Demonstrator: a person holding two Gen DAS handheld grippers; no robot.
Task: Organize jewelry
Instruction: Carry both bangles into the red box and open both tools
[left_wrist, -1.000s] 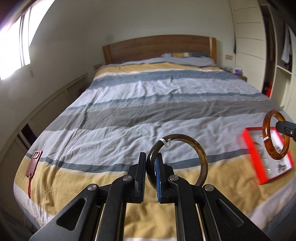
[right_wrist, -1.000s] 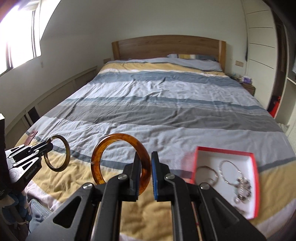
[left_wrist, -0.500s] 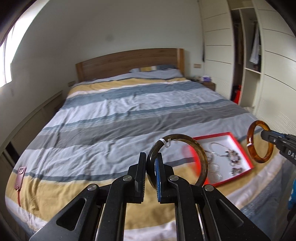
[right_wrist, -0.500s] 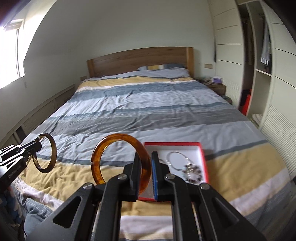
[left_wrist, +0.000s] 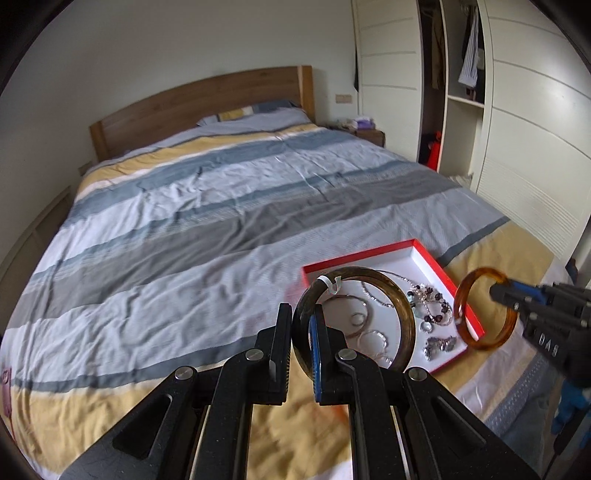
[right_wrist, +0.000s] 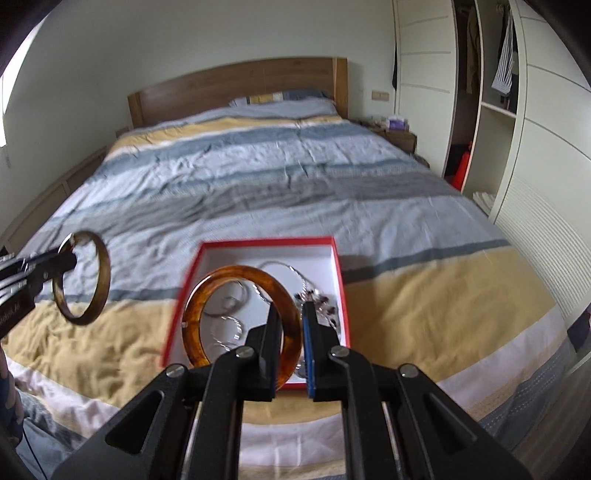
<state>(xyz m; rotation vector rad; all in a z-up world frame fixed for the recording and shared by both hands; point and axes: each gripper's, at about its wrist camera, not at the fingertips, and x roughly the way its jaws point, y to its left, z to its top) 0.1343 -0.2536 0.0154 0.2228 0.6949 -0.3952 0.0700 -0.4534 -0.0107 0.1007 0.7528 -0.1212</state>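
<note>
The bed (left_wrist: 207, 206) fills most of the room, made up with a striped cover in blue, grey, white and yellow, its wooden headboard (right_wrist: 236, 88) against the far wall and an open wardrobe (left_wrist: 461, 85) to one side. Near the foot of the bed, on the yellow stripe, lies a shallow red box (right_wrist: 338, 266) with a white inside, and it looks to be where the jewelry is being gathered: thin silver hoops (left_wrist: 364, 319) and a beaded necklace (left_wrist: 430, 301) already lie loose in it.

Both tools hang in the air over that corner, each carrying a bangle upright by its rim, which I take to be a way of keeping the rings from swinging or slipping before they are lowered. The left gripper (left_wrist: 300, 350) has its fingers pinched on a dark bangle (left_wrist: 404, 314), smoky olive-brown and glossy, with a small clear tag looped at its top; it hovers above the box's near edge. The right gripper (right_wrist: 290, 350) has its fingers clamped on an amber bangle (right_wrist: 195, 299), thick, honey-orange and mottled like tortoiseshell, held right over the box. My guess is both are about to be set down inside.
</note>
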